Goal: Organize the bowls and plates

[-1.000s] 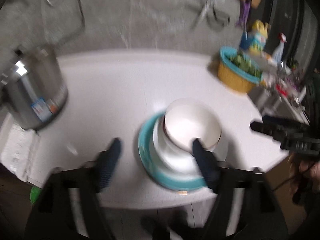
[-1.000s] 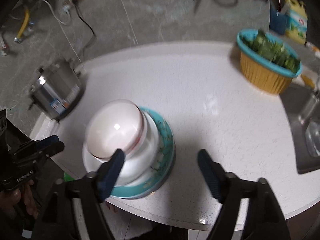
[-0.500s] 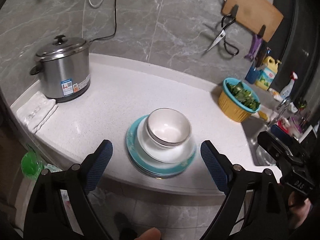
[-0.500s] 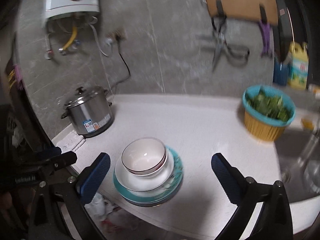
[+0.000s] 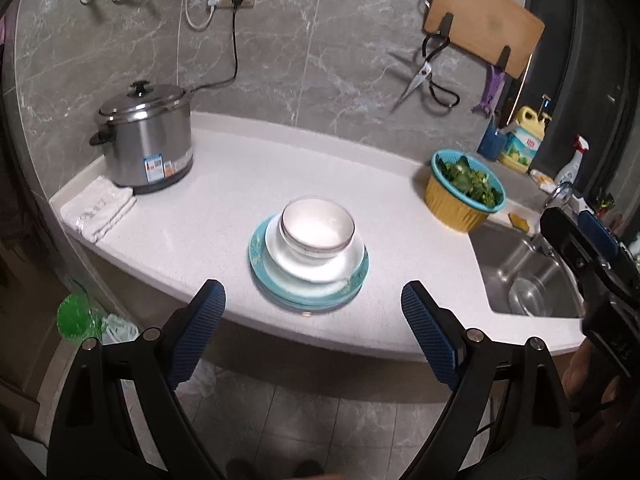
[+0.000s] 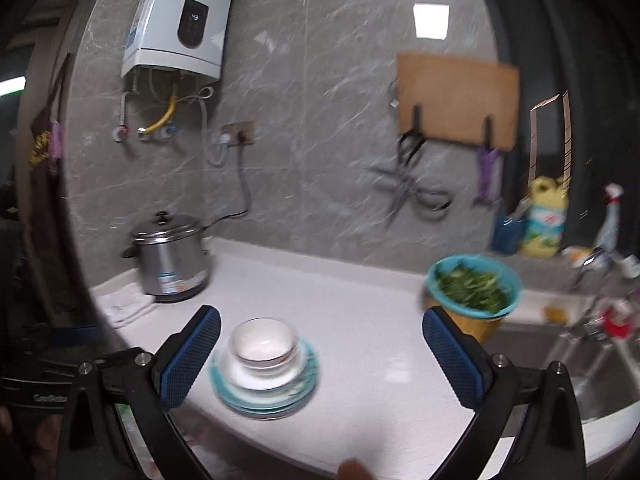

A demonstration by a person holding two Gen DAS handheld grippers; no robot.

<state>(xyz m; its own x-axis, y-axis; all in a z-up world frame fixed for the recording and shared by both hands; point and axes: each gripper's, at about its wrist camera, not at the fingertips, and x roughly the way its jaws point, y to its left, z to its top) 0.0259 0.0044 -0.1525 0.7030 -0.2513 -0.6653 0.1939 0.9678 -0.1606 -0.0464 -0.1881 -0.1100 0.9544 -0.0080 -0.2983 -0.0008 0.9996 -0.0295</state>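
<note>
The white counter [image 5: 224,216] is carrying everything here, with the pot [image 5: 146,136] standing at its left end, the sink [image 5: 524,272] sunk in at its right, and the basket of greens [image 5: 464,192] sitting just beside the sink. Near the front edge, roughly midway along, the stack is resting: teal plates [image 5: 260,264] at the bottom, a white plate [image 5: 316,268] on them, and a white bowl [image 5: 318,226] sitting on top. The left gripper [image 5: 314,330] is hanging off the counter's front edge, well clear of the stack, its jaws standing wide with nothing between them; they have just been spreading. The right gripper [image 6: 320,354] is likewise gaping at its widest and gripping nothing, having just been opening too, with the stack showing low between its fingers but apart from them. The stacking is looking finished, so the step in hand is probably pulling away. Doing that well means drawing both tools straight back and up, keeping the fingers away from the bowl's rim, since the pile is sitting close to the edge.
</note>
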